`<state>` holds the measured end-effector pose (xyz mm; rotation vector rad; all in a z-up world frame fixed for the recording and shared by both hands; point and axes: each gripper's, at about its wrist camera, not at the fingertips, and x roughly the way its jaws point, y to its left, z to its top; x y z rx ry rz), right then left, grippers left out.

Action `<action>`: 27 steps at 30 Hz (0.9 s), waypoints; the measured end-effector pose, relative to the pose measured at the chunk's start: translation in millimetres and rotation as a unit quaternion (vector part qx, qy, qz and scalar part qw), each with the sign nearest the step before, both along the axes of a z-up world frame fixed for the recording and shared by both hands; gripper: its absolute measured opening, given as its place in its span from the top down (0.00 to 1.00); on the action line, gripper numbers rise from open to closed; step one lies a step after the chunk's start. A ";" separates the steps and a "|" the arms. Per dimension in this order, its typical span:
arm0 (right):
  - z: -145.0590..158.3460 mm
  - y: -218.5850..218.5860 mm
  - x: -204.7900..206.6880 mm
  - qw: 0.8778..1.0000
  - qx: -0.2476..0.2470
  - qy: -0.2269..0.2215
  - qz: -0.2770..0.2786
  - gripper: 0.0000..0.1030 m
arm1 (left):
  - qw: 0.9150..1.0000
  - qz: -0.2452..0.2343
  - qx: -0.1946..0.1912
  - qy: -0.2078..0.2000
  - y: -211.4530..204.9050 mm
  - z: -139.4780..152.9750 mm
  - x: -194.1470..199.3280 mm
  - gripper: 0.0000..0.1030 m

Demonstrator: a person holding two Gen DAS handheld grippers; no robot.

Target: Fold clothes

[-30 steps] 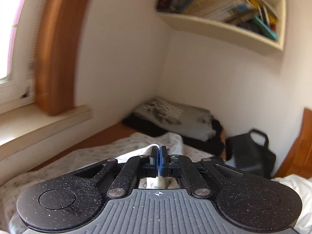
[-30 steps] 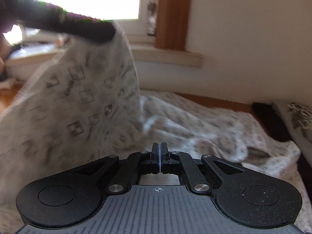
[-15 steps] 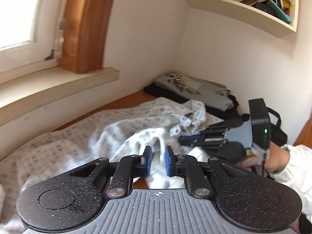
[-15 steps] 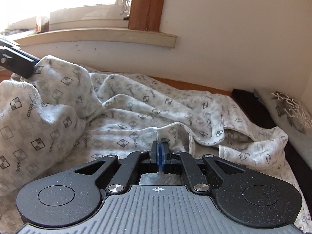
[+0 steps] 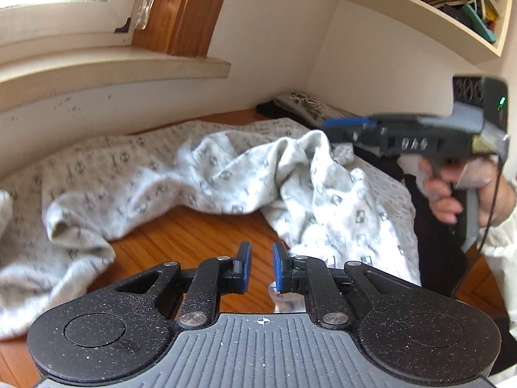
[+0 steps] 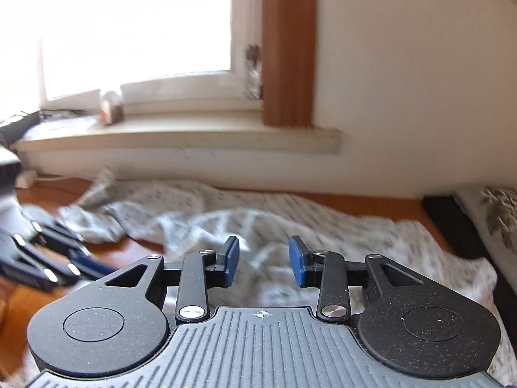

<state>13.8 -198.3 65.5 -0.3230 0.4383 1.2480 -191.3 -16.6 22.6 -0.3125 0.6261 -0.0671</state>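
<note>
The left gripper (image 5: 259,266) is showing narrowly parted fingers, nothing between; the right gripper (image 6: 264,262) has just been opening (empty too), leaving the patterned garment (image 5: 226,174) crumpled on the wooden surface (image 5: 194,236), likely for regrasping.

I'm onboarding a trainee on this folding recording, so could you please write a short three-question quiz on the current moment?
1. True or false: the left gripper pinches the patterned white garment.
2. Which stands wider open? A left gripper, B right gripper.
3. What surface does the garment lie on?

Key: 1 false, both grippers are empty, jaws having just opened; 2 B; 3 the wooden tabletop.
</note>
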 end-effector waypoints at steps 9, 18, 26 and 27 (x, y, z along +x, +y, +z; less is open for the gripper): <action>2.7 20.6 -33.7 0.997 -0.065 0.001 0.041 0.56 | 1.000 0.007 -0.021 -0.017 -3.7 2.2 -28.3 0.86; 5.9 25.3 -58.4 0.993 -0.087 -0.015 0.073 0.48 | 0.999 0.019 -0.034 -0.032 1.7 4.3 -37.6 0.86; -12.4 29.8 -37.8 0.992 -0.119 -0.028 0.032 0.92 | 0.997 -0.006 -0.060 -0.040 3.0 2.5 -40.1 0.55; -7.9 26.5 -38.8 0.993 -0.105 -0.052 0.024 0.92 | 0.997 -0.010 -0.059 -0.043 1.5 2.9 -40.2 0.54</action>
